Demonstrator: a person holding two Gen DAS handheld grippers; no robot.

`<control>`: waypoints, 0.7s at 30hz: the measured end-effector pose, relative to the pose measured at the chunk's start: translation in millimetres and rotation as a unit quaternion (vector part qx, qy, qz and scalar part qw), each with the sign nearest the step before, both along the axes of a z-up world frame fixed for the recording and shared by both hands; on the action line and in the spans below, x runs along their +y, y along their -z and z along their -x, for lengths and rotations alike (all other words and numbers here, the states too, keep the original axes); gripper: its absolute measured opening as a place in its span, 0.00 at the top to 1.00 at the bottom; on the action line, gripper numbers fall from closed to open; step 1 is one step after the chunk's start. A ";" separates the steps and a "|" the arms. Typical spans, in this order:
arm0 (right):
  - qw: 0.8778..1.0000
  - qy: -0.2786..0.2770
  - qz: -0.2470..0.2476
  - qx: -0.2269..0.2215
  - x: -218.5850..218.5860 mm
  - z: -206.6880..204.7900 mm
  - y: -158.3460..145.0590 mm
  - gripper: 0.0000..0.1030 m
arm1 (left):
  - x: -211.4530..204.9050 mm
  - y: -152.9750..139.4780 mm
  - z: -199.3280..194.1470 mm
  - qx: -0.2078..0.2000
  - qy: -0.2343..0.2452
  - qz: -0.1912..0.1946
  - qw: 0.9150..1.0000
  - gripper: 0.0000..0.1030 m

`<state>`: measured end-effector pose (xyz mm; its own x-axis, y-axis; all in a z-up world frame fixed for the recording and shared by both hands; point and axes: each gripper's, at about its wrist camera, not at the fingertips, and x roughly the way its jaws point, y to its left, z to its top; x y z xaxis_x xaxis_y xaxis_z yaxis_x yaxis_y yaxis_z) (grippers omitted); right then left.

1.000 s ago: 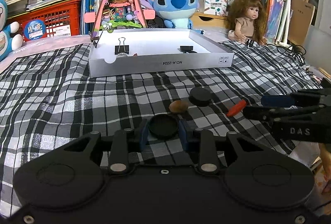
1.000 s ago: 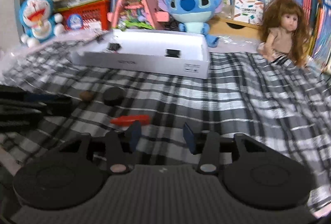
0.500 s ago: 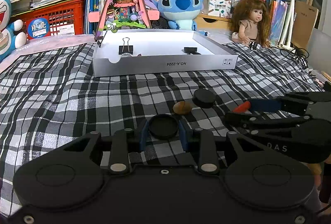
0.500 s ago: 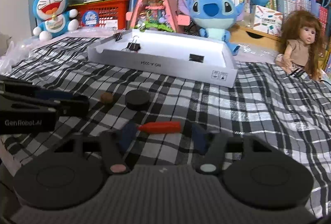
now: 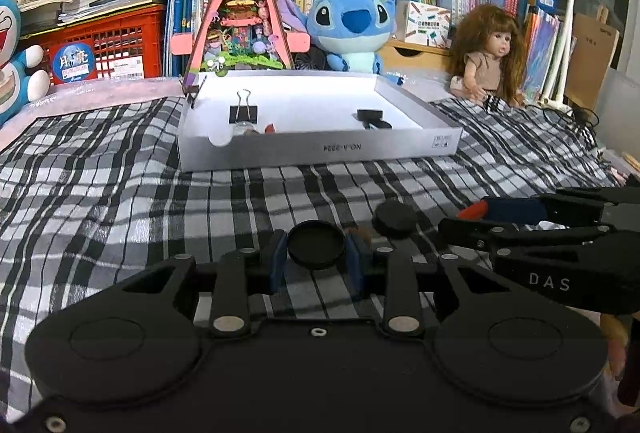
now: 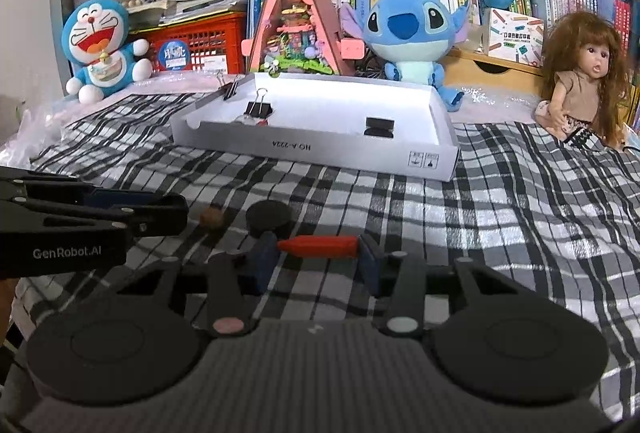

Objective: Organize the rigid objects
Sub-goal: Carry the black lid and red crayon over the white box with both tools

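My left gripper (image 5: 317, 260) is shut on a black round lid (image 5: 317, 244), held just above the checked cloth. My right gripper (image 6: 318, 263) is shut on a red cylindrical piece (image 6: 318, 246), held crosswise by its two ends. A second black disc (image 6: 267, 218) and a small brown ball (image 6: 211, 218) lie on the cloth just beyond both grippers; the disc also shows in the left wrist view (image 5: 394, 219). The white shallow box (image 5: 320, 153) stands farther back, holding two black binder clips (image 5: 243, 112) and a black clip (image 5: 370, 116).
The checked cloth (image 6: 500, 213) covers the surface. Behind the box stand a pink triangular toy house (image 5: 242, 13), a Stitch plush (image 5: 352, 27), a doll (image 5: 488, 61), a Doraemon plush (image 6: 102, 45), red crates and bookshelves.
My right gripper moved forward and closed around the red piece, which now sits between its fingers. My left gripper kept the black lid and shifted slightly forward toward the disc and ball.
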<state>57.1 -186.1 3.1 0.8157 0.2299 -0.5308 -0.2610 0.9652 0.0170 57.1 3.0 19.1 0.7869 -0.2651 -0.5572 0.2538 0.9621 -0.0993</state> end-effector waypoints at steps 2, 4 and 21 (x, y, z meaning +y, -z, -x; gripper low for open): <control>1.000 0.002 -0.003 -0.001 -0.3 -2.8 -3.3 0.53 | 0.8 -3.2 -4.1 -0.002 -0.003 0.001 1.000 0.71; 1.000 0.004 -0.008 -0.002 -0.9 -6.1 -7.1 0.53 | 1.1 -6.3 -8.6 -0.003 -0.004 0.001 1.000 0.71; 0.998 0.027 -0.056 0.021 -12.0 -60.7 -37.0 0.53 | 3.3 -37.8 -71.3 -0.008 -0.031 0.027 0.999 0.71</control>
